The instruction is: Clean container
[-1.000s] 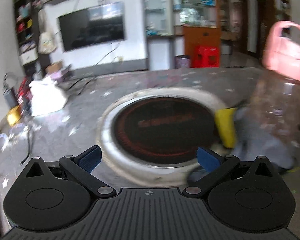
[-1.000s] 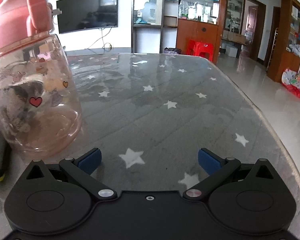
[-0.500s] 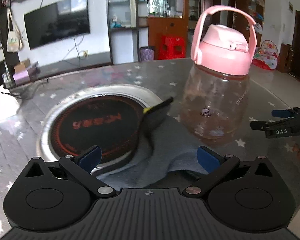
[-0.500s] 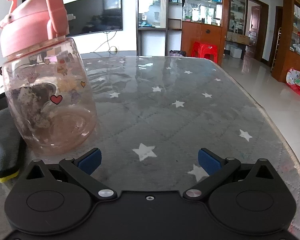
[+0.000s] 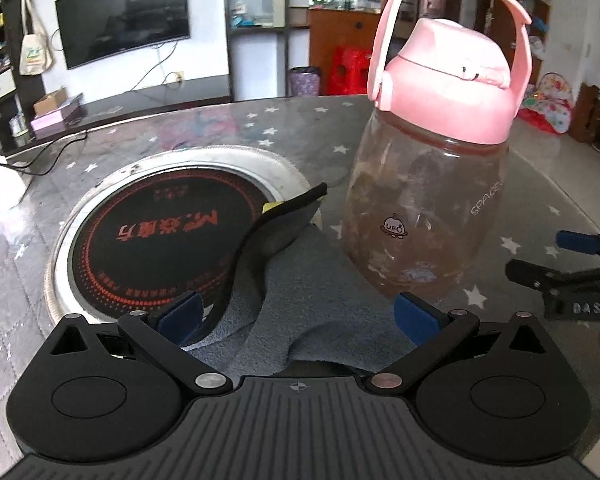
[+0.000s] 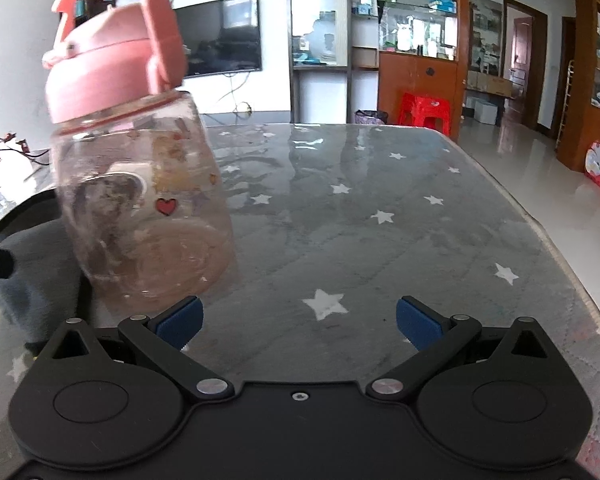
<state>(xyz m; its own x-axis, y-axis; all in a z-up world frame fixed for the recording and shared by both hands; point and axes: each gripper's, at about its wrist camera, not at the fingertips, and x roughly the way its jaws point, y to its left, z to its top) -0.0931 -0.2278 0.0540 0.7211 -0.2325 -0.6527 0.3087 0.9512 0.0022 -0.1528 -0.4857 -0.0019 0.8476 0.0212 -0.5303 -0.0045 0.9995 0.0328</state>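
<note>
A clear, grimy bottle (image 5: 424, 216) with a pink lid and carry handle stands on the star-patterned table; it also shows in the right wrist view (image 6: 140, 208). A grey cloth (image 5: 300, 300) with a black and yellow edge lies beside it, partly over the round cooktop. My left gripper (image 5: 298, 316) is open just above the cloth, with the bottle ahead to its right. My right gripper (image 6: 298, 318) is open and empty, with the bottle at its left fingertip; it shows in the left wrist view (image 5: 572, 256) at the right edge.
A round black cooktop (image 5: 160, 240) with a steel rim is set into the table (image 6: 380, 220). The table's right edge drops to a tiled floor. A TV, shelves and a red stool stand far behind.
My left gripper has swung right and moved closer, so the cloth and bottle now fill its view. The bottle has shifted toward the middle of the right wrist view. Both grippers stay open.
</note>
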